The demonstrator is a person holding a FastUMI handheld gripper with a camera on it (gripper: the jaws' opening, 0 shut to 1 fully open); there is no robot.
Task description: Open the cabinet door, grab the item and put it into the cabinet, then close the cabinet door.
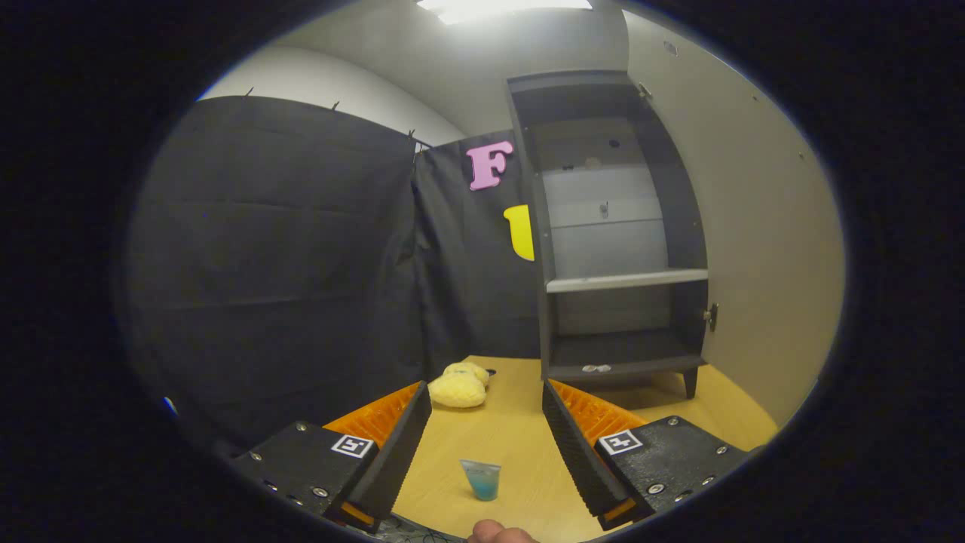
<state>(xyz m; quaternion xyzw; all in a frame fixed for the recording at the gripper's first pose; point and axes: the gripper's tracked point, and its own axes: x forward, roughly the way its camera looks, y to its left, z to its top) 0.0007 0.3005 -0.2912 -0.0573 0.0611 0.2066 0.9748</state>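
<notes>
A tall dark cabinet (618, 226) stands on the wooden table, beyond my right finger. Its pale door (754, 226) is swung wide open to the right. Inside it I see a light shelf (626, 281) and a bare bottom compartment. A yellow plush toy (458, 386) lies on the table just ahead of my left finger. A small clear cup with blue liquid (482, 480) stands upright between my fingers, nearer me. My gripper (486, 396) is open above the table, with nothing held.
The wooden table (513, 437) runs from the fingers to the cabinet's feet. Black cloth walls close off the left and the back. Part of a hand (497, 534) shows below the cup.
</notes>
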